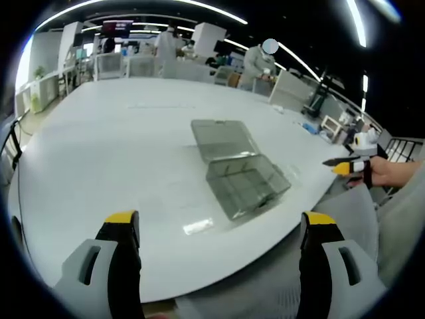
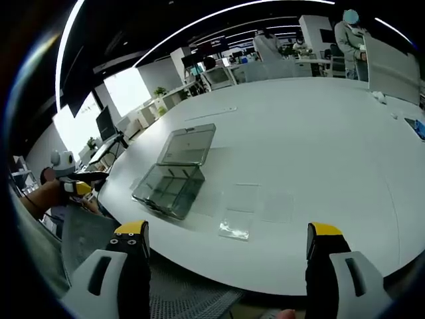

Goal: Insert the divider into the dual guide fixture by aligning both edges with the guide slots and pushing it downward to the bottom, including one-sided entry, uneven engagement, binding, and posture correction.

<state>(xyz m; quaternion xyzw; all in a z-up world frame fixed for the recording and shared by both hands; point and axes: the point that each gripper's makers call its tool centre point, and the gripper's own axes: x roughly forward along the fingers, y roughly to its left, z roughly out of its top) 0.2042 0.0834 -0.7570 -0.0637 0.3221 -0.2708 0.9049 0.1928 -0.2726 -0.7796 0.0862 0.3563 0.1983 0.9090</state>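
Both tongs, left [image 1: 218,229] and right [image 2: 228,239], gape apart; clear rectangular plastic box [image 1: 239,174] lies open on smooth white table [image 1: 99,146].

white table [image 1: 119,153], clear box [image 1: 239,173], yellow-tipped gripper [image 1: 219,222]

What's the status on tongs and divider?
Both tongs open, empty: left tongs, right tongs. Clear box open on table, lid back. Divider flat beside box, untouched. Nothing in the way.
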